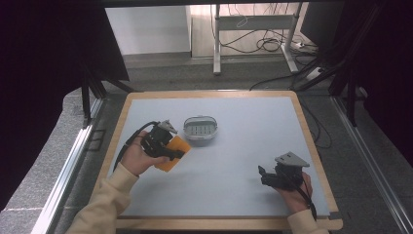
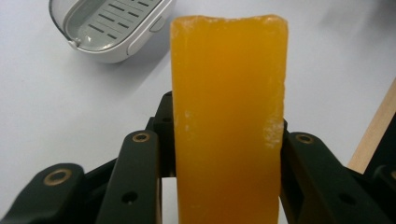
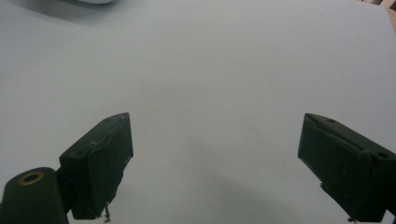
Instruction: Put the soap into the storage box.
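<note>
An orange bar of soap [image 2: 229, 116] stands between the black jaws of my left gripper [image 2: 224, 144], which is shut on it. In the high view the soap [image 1: 173, 153] juts from the left gripper [image 1: 171, 147] over the table's left part. A grey-and-white soap dish [image 1: 200, 129] with a slotted insert lies just beyond and to the right of it, empty; in the left gripper view the soap dish [image 2: 109, 25] is at the upper left. My right gripper [image 3: 215, 163] hangs open above bare tabletop, at the near right in the high view as right gripper [image 1: 263, 175].
The table is a pale grey mat [image 1: 243, 122] framed by a wooden edge [image 1: 311, 141]. Beyond it are a floor, a desk frame [image 1: 253, 29] with cables, and dark curtains on both sides.
</note>
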### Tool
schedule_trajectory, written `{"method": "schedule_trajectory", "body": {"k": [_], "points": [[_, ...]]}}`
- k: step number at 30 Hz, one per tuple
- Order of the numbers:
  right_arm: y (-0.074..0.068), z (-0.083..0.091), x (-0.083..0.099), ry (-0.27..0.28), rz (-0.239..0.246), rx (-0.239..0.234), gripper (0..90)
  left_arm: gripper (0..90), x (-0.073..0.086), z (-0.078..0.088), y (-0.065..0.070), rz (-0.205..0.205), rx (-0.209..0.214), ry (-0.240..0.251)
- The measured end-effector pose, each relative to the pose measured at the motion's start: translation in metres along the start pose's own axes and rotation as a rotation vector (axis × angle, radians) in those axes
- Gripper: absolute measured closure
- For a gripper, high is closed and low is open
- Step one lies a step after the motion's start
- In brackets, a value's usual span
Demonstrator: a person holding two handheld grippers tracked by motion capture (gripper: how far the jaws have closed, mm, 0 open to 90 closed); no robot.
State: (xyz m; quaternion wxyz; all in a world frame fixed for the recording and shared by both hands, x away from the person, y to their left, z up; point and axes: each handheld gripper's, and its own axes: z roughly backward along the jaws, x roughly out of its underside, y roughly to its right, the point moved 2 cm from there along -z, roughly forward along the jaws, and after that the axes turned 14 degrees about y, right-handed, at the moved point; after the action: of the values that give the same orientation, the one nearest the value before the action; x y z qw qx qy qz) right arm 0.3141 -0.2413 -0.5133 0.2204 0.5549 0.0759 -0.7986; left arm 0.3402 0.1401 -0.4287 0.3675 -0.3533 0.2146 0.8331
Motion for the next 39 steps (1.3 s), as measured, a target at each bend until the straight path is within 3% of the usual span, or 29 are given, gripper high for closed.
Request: {"method": "schedule_trajectory", "body": {"k": [4, 7, 15, 30, 33, 39], "points": [[-0.001, 0.0, 0.0, -0.003, 0.005, -0.002, 10.5, 62.1, -0.003, -0.002, -0.004, -0.004, 0.004, 0.0], [0.0, -0.001, 0.001, -0.005, 0.001, 0.001, 10.5, 62.2, -0.006, -0.005, -0.008, 0.002, 0.038, 0.005], [0.0, 0.0, 0.0, -0.003, 0.003, 0.002, 10.9, 62.1, -0.011, -0.013, -0.012, -0.006, 0.041, -0.013], [0.0, -0.001, 0.001, -0.006, 0.005, 0.002, 11.0, 62.2, -0.023, -0.026, -0.016, -0.057, 0.027, -0.058], [0.0, -0.001, 0.001, -0.01, 0.007, 0.002, 10.9, 62.2, -0.027, -0.027, -0.018, -0.092, 0.024, -0.078], [0.0, -0.001, 0.002, -0.009, 0.007, 0.003, 10.9, 62.2, -0.034, -0.029, -0.02, -0.12, 0.035, -0.092]]}}
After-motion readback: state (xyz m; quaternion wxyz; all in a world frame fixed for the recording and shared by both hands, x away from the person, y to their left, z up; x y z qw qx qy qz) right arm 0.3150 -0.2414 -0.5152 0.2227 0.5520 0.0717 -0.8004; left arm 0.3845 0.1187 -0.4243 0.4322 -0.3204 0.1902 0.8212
